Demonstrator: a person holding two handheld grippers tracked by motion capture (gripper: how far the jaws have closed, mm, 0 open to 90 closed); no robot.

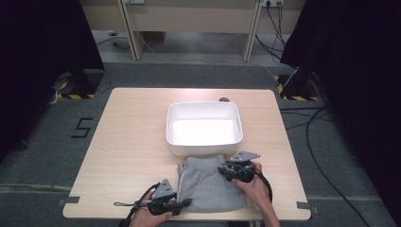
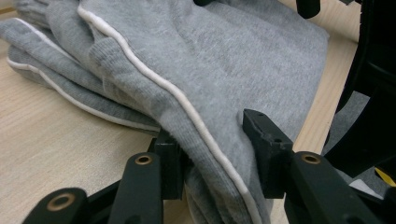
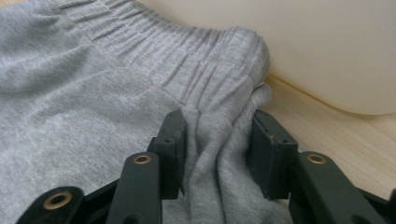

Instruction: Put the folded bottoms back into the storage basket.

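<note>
Black "5" mark [image 1: 83, 127] — on the grey floor [image 1: 42, 156], left of the table [image 1: 132, 137]

I see folded grey sweat shorts [image 1: 208, 182] with white piping, waistband apparently touching the white tub [image 1: 204, 147], lying flat.

2 black grippers [image 1: 189, 203] with brass rivets, grey 3-cornered plates, trailing black cables
</note>
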